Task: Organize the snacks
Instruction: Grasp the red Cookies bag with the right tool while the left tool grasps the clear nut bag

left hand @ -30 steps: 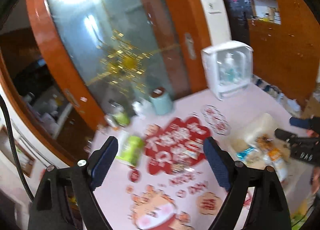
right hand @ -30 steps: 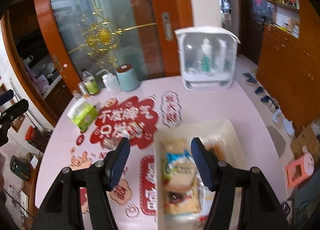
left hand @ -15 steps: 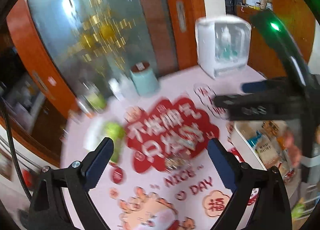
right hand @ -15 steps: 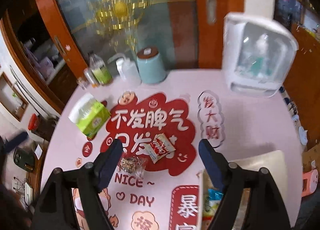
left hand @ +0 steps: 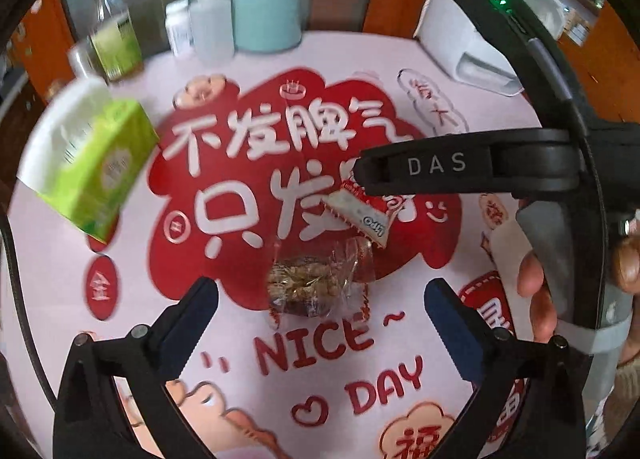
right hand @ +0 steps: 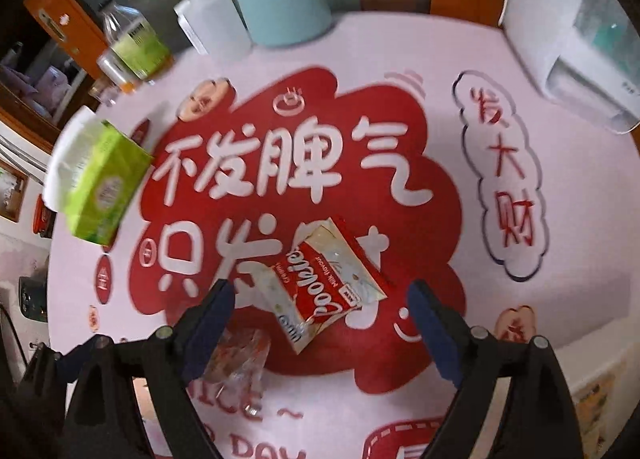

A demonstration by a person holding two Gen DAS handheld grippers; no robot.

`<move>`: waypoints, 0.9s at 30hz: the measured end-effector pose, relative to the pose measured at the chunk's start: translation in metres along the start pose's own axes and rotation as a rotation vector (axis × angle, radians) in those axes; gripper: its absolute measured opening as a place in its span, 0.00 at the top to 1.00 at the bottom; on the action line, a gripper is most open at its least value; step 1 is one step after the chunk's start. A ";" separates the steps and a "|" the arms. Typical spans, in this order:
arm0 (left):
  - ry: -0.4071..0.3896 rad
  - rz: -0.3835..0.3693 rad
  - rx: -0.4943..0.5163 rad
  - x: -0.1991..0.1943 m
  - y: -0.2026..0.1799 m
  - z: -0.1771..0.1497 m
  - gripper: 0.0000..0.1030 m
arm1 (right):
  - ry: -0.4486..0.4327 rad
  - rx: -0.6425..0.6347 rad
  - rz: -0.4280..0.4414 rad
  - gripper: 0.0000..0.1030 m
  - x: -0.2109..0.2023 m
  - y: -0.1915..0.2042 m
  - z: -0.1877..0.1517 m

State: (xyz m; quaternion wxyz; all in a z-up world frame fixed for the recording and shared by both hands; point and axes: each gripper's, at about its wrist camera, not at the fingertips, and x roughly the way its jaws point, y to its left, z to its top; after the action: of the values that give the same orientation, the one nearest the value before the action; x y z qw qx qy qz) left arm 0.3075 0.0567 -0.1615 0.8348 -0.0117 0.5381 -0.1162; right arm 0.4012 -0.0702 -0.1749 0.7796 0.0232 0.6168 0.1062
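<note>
Left wrist view looks steeply down on a pink table cover (left hand: 472,71) printed with a big red cloud of white characters and the words NICE DAY. At its far edge stand a white cabinet with a clear front (left hand: 472,19), a pale blue canister (left hand: 266,11), a white squeeze bottle (left hand: 210,25) and a green-labelled bottle (left hand: 114,39); a green tissue pack (left hand: 96,167) lies at the left side. The left gripper (left hand: 320,307) has its jaws opening, blue pads far apart and touching nothing, and ahead of them, on the red print, lies a clear crinkled packet of brown nutty pieces (left hand: 316,283) — its wrapper ends twisted and glossy. Just beyond it, touching or nearly so, lies a red-and-white biscuit packet (left hand: 360,215), partly hidden by the black arm of the right gripper (left hand: 400,175), held by a hand (left hand: 536,299) at the right edge. In the right wrist view the right gripper (right hand: 320,319) also has its jaws opening, and the biscuit packet (right hand: 324,283) lies flat between the pads without being pressed — red front, white script lettering, cream sealed ends, lying aslant. The clear packet (right hand: 240,355) is just beside the left pad.
</note>
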 end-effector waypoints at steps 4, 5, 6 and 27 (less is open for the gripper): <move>0.034 0.020 -0.052 0.032 0.004 0.001 0.00 | 0.026 -0.048 -0.030 0.14 0.025 0.007 0.004; 0.042 0.024 -0.060 0.038 0.004 0.000 0.00 | 0.039 -0.068 -0.043 0.14 0.031 0.010 0.004; 0.051 0.025 -0.067 0.043 0.004 0.000 0.00 | 0.054 -0.083 -0.044 0.14 0.037 0.012 0.003; 0.075 0.072 -0.171 0.060 0.020 -0.005 0.43 | 0.010 -0.122 -0.053 0.46 0.025 0.001 -0.025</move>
State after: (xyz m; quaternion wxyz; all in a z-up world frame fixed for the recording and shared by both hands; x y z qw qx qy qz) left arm 0.3300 0.0647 -0.2205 0.8135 -0.0593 0.5772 -0.0399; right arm 0.3818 -0.0668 -0.2046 0.7789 -0.0411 0.6137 0.1228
